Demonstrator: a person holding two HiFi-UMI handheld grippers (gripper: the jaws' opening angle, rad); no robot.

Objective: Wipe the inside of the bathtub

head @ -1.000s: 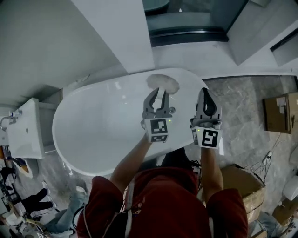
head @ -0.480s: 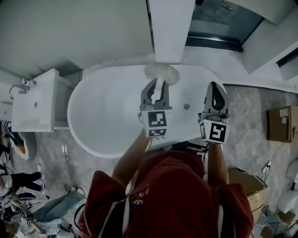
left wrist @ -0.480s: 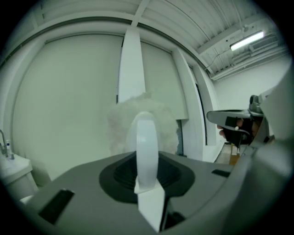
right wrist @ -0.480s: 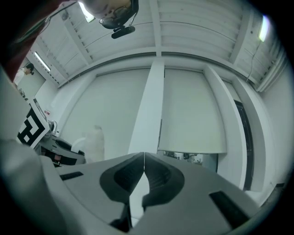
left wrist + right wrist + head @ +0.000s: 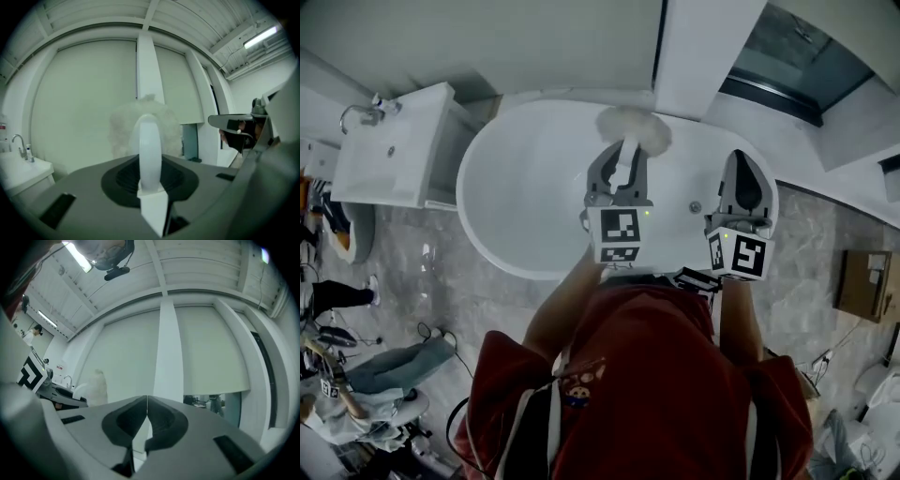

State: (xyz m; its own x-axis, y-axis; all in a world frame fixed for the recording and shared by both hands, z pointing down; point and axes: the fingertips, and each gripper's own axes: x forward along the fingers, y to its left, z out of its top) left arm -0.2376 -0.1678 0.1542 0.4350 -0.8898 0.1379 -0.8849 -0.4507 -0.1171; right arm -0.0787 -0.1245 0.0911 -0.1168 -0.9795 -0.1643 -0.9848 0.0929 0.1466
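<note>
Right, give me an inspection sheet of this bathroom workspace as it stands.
Surface: white oval bathtub, inside bare apart from a small round metal drain.
Job's things: white handle ending in a fluffy white mop head by the far rim; contact with the tub cannot be told.
Clutter: heap of cloth-like items on the grey marbled floor, lower left; brown cardboard box at right.
Grippers: left gripper shut on the white handle; right gripper shut, empty, over the tub's right end in the head view.
Cables: thin cables on the floor at right.
Surroundings: white washbasin with a metal tap left of the tub; pale wall behind.
</note>
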